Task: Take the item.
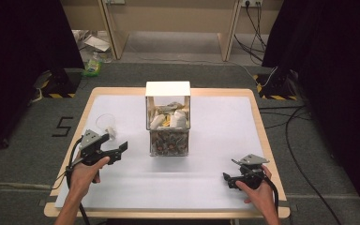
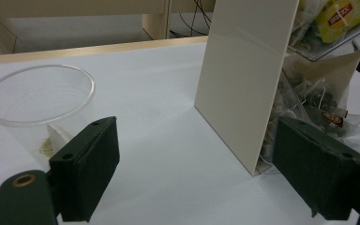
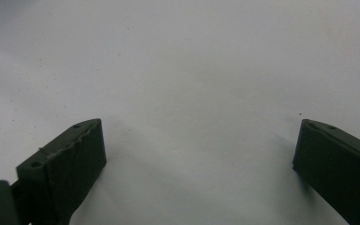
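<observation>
High view: a person is holding a two-jaw gripper in each hand over a white table (image 1: pixel 215 136). The left gripper (image 1: pixel 115 149) is hovering at the table's left side, its jaws spread wide and gripping nothing. Just beyond it, a clear plastic cup (image 1: pixel 106 123) is standing upright on the table, apart from the jaws. At the table's centre, a tea-bag dispenser box (image 1: pixel 168 117) with white sides and a clear front is standing upright, holding sachets on two levels. The right gripper (image 1: pixel 229 179) is resting low near the table's front right corner, well apart from the box, its jaws likewise spread and holding nothing.

Left gripper view: the cup (image 2: pixel 40 110) is appearing beyond the left jaw and the box's white side wall (image 2: pixel 243 84) beyond the right jaw; something small is lying in the cup's bottom, too indistinct to identify.

Right gripper view: the open jaws are framing bare table surface (image 3: pixel 192 79).
</observation>
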The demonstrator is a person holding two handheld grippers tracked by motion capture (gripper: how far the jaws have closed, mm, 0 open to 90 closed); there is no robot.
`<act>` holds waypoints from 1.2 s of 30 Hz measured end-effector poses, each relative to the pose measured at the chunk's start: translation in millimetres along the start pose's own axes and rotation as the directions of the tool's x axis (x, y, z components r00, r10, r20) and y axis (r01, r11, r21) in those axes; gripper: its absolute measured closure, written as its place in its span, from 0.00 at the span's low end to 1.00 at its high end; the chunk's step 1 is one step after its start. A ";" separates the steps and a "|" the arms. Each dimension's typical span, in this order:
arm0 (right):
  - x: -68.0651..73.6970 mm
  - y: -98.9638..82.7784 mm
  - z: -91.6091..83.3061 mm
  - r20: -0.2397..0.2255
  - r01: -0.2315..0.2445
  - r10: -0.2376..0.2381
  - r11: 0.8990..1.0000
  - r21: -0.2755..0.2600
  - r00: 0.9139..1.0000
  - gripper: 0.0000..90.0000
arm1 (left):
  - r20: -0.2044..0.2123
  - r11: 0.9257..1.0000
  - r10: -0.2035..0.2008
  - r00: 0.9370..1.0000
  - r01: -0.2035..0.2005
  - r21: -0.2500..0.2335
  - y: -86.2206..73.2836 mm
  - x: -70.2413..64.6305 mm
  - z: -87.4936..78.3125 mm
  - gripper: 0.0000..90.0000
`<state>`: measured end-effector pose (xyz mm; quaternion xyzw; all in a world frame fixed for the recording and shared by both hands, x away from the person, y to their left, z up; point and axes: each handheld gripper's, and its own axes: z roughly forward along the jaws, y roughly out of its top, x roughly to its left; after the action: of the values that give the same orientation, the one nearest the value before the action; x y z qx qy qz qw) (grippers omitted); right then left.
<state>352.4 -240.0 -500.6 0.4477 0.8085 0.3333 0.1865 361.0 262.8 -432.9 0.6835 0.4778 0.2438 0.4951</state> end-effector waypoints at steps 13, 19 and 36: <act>0.0 0.0 -0.1 0.000 -0.001 0.001 1.000 0.000 1.000 0.04 | 0.026 1.000 0.007 1.000 -0.007 0.000 -14.8 -9.0 1.7 0.17; 0.1 0.0 0.0 0.000 0.000 0.000 1.000 0.000 1.000 0.04 | 0.032 1.000 0.022 0.999 -0.022 -0.003 -23.5 -13.4 -0.9 0.17; 0.2 -0.1 0.1 0.001 0.000 0.000 1.000 -0.002 1.000 0.04 | 0.068 0.999 0.045 0.997 -0.045 0.012 -41.5 -21.1 -2.3 0.17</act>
<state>352.4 -239.8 -500.8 0.4476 0.8082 0.3336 0.1875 333.1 247.1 -466.9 0.7052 0.4468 0.2284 0.5009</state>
